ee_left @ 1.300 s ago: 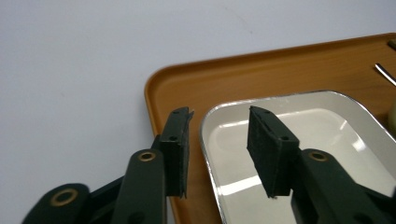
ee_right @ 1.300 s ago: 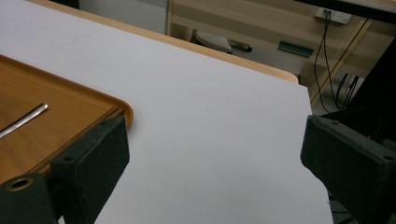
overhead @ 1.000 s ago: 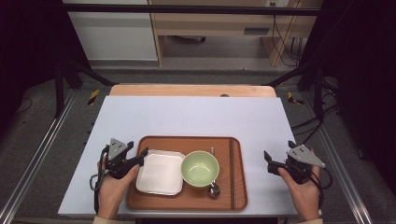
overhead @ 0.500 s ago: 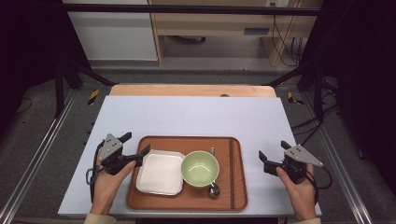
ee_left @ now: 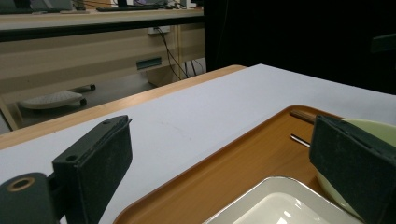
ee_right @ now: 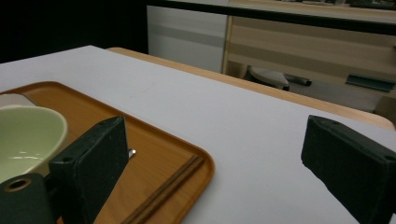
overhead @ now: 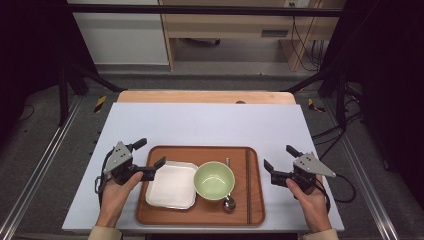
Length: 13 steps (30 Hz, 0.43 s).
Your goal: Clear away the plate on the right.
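A brown tray [overhead: 155, 210] lies at the near middle of the table. On it sit a white square plate [overhead: 172, 184], a green bowl [overhead: 214, 180], a metal spoon [overhead: 228, 201] and dark chopsticks [overhead: 247, 185]. My left gripper [overhead: 151, 153] is held open at the tray's left edge, one jaw over the plate's corner. To the right of the tray my right gripper [overhead: 278, 156] is open above the bare table. The left gripper [ee_left: 219, 140] looks across the tray [ee_left: 224, 158], plate [ee_left: 280, 205] and bowl [ee_left: 373, 128]. From the other side, the right gripper [ee_right: 215, 126] faces the tray [ee_right: 154, 144], bowl [ee_right: 23, 140] and chopsticks [ee_right: 163, 191].
The grey table top [overhead: 210, 122] stretches beyond the tray to a wooden far edge [overhead: 205, 96]. Dark frame posts and cables stand on the floor at both sides. A pale cabinet [overhead: 120, 35] is behind the table.
Both grippers have drifted a little away from the person. The right one has also come left toward the tray. Both stay open, and nothing on the tray has moved.
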Available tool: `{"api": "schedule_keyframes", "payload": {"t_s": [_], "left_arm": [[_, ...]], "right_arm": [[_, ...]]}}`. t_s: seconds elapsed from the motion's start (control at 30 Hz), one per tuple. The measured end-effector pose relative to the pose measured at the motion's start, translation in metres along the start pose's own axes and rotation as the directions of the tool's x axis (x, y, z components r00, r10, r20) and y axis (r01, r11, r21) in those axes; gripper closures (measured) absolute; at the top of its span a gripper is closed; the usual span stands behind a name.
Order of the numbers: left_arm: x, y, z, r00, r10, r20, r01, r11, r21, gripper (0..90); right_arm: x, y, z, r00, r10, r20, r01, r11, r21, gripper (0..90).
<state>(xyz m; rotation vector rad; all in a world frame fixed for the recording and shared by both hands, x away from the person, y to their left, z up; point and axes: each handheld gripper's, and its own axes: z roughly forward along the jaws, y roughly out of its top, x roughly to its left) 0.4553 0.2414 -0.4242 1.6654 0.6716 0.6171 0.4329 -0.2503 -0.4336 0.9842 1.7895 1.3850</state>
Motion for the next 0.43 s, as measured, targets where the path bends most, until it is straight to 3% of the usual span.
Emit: {"api": "schedule_keyframes", "payload": {"t_s": [0.23,0.43], "left_arm": [[-0.005,-0.001,-0.007,0.9991,0.024,0.034,-0.023,0.9991,-0.036,3.7],[-0.008,0.000,-0.009,0.9981,0.034,0.051,-0.031,0.9979,-0.056,3.4]], "right_arm": [[0.015,0.002,0.001,0.9972,-0.039,-0.064,0.037,0.9987,-0.034,6.2],[0.018,0.001,-0.003,0.9961,-0.024,-0.084,0.019,0.9981,-0.059,5.8]]}}
